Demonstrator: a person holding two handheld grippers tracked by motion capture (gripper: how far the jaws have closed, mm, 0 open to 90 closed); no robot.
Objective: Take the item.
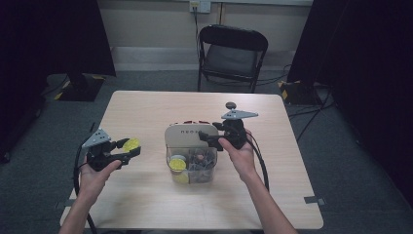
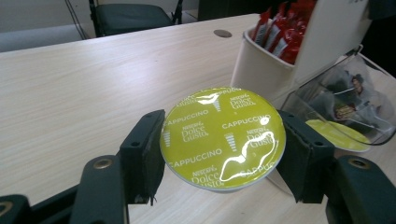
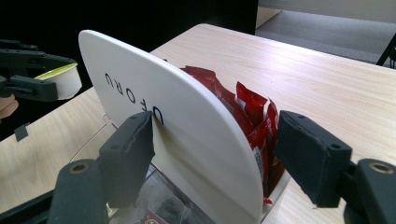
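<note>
The left gripper (image 1: 127, 148) has a yellow-green cappuccino capsule (image 2: 222, 137) pinched by its rim between the 2 pads, foil lid facing up and the jaws closed snugly on its sides; it sits out over the bare table (image 1: 146, 112), well to the left of the organiser (image 1: 191, 153). The step in hand looks like moving this capsule between the table and the organiser's clear front bin (image 1: 194, 170), where at least 1 more yellow-lidded capsule (image 1: 177, 164) lies among darker ones. To do it well the person should keep the lid level so the rim does not slip out of the pads, bring the capsule in above the bin's front wall rather than against it, and let go only once it is low inside. The right gripper (image 3: 215, 140) straddles the organiser's white back panel (image 3: 187, 121), 1 pad touching its lettered face and the other standing apart beside the red sachets (image 3: 252, 116); whether it truly clamps cannot be told, but it seems meant to steady the holder. The left forearm enters from the bottom left, with the gripper pointing right and slightly away; the right hand (image 1: 241, 151) reaches in from the right, its gripper aimed left across the organiser's top.
</note>
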